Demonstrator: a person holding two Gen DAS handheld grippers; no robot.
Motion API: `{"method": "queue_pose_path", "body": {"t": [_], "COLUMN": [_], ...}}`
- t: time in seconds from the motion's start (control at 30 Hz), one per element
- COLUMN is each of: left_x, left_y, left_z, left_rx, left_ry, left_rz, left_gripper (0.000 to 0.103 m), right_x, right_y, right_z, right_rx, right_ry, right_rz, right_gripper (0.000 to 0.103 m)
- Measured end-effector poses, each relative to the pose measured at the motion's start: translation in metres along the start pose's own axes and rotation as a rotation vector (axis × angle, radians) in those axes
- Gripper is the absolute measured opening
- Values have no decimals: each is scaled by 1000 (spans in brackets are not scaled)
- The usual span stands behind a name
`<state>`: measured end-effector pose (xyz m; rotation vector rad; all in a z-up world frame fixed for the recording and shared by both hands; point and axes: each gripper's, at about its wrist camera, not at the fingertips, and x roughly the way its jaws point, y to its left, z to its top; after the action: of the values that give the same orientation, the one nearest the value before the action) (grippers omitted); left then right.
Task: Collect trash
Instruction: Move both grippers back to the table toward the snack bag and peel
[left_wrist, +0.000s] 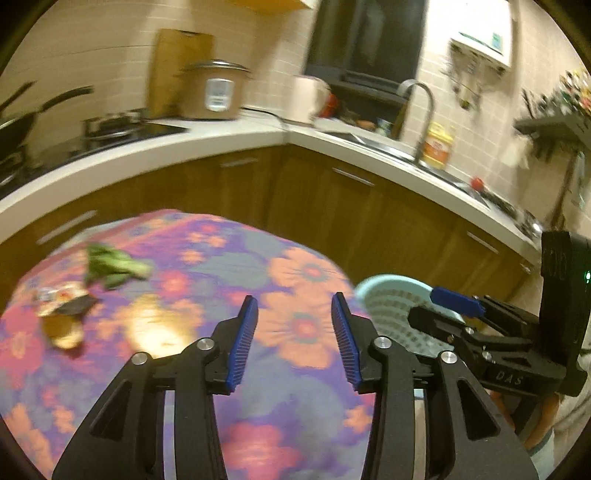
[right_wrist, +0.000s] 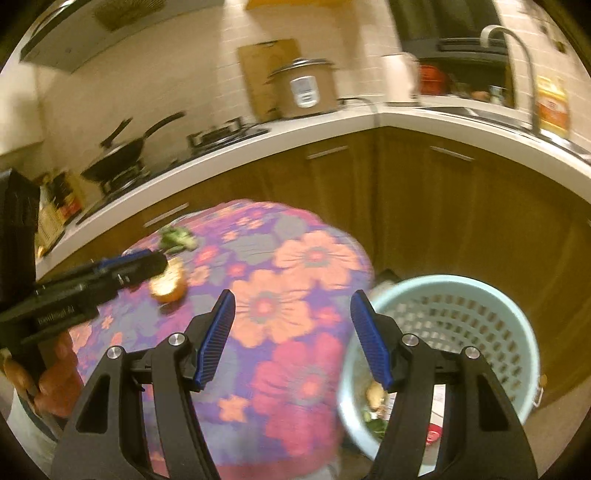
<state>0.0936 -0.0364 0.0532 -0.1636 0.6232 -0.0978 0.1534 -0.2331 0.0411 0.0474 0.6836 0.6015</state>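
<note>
My left gripper (left_wrist: 294, 306) hangs open over the floral tablecloth (left_wrist: 295, 258) with nothing between its blue pads. Leftover trash lies at the table's far left: green vegetable scraps (left_wrist: 114, 264), a crumpled wrapper with a dark piece (left_wrist: 62, 301) and a yellow-orange peel (left_wrist: 64, 330). My right gripper (right_wrist: 292, 299) is open and empty above the table's right edge, beside a pale blue perforated basket (right_wrist: 517, 332). The basket holds a tan scrap (right_wrist: 375, 395), greens and paper. In the right wrist view the left gripper's fingers (right_wrist: 147, 264) reach toward the peel (right_wrist: 168, 284) and greens (right_wrist: 177, 238).
A white counter (left_wrist: 229, 140) over wooden cabinets wraps around behind the table. On it stand a rice cooker (left_wrist: 214, 92), a black pan (right_wrist: 118, 155) on the stove, and a sink with a tall faucet (left_wrist: 424, 110). A person's hand (right_wrist: 55, 380) holds the left gripper.
</note>
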Motion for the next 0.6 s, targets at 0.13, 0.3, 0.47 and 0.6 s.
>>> {"method": "queue_pose_path", "body": {"t": [0.13,0.3,0.47,0.6], "left_x": [-22,-49,-62,-58], "left_y": [49,120,174,210], "left_z": [2,2,1,1], "left_rx": [-65,-185,-254,-313], "left_ry": [-24,-59,-75,-62], "left_rz": [64,122,182,207], "left_gripper": [47,52,55,58], "right_x": [24,54,86,112], "right_y": [37,76,104,119], "right_z": [6,12,15,17], "right_rx": [-42,-98,-113,-116], "right_ry": [44,90,116,143], "right_rz": [49,76,88,91], "right_gripper": [71,73,82,82]}}
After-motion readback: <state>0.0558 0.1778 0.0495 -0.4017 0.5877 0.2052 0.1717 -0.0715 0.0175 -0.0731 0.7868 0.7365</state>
